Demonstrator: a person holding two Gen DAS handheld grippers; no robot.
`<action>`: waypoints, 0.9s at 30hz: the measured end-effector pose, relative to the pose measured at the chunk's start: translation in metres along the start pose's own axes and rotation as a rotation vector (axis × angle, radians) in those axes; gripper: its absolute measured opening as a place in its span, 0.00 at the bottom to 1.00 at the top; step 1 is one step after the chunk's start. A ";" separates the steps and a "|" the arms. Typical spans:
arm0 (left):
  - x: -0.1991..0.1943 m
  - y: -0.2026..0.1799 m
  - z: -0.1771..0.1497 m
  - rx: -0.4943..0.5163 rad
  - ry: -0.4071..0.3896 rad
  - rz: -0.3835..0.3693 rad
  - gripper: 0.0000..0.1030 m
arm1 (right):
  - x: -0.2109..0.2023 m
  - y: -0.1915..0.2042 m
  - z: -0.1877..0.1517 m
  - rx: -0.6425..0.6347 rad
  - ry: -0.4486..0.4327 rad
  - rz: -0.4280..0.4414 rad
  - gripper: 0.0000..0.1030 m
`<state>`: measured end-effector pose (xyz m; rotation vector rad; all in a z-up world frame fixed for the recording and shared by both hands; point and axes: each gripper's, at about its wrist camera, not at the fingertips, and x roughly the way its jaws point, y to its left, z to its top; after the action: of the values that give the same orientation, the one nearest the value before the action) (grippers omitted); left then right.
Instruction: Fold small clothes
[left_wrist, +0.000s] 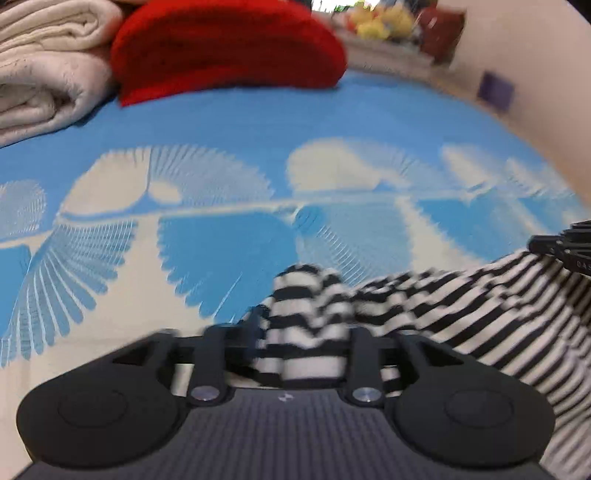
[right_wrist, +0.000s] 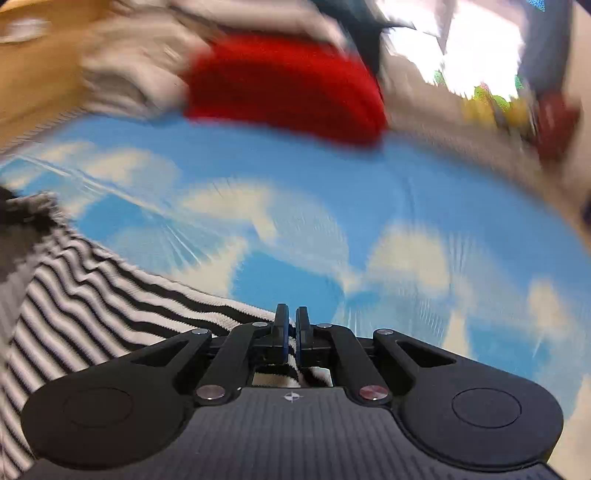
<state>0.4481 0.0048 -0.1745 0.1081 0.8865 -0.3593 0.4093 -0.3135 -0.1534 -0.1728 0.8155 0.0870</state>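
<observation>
While both views are smearing with blur, I am making out a soft knit garment in narrow black and white stripes (left_wrist: 461, 306) lying rumpled on a blue bedsheet (left_wrist: 258, 122) printed with cream feathery fan shapes. My left tool (left_wrist: 288, 332) is standing with its jaws apart, and a bunched fold of the striped garment is rising between them; its fingertips are too blurred for me to tell whether they are pressing the cloth. My right tool (right_wrist: 292, 325) is clamping its two blue-edged pads nearly together on the ribbed hem of the same garment, a sliver of stripes showing just under them.

Beyond the garment a thick, rounded red textile (left_wrist: 225, 48) is resting on the sheet, and beside it a folded cream blanket (left_wrist: 44, 74) with a nubbly surface. The left view is cutting the blanket off at its edge, and the right view is showing it only as a pale smear.

Only the left view is catching the black tip of the other tool at its right border, touching the striped cloth. Yellow and green shapes (left_wrist: 384, 18) in the background are too blurred to name.
</observation>
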 end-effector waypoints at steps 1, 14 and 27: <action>0.002 -0.001 -0.003 0.007 -0.016 0.060 0.86 | 0.012 0.005 -0.009 -0.014 0.034 -0.023 0.03; -0.142 0.047 -0.035 -0.053 -0.089 0.096 1.00 | -0.120 -0.006 -0.016 0.282 -0.189 -0.047 0.61; -0.112 0.032 -0.015 -0.123 -0.055 -0.071 0.99 | -0.081 0.016 -0.033 0.265 -0.105 -0.071 0.65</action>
<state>0.3835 0.0676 -0.0993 -0.0468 0.8578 -0.3707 0.3278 -0.3051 -0.1182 0.0528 0.7082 -0.0791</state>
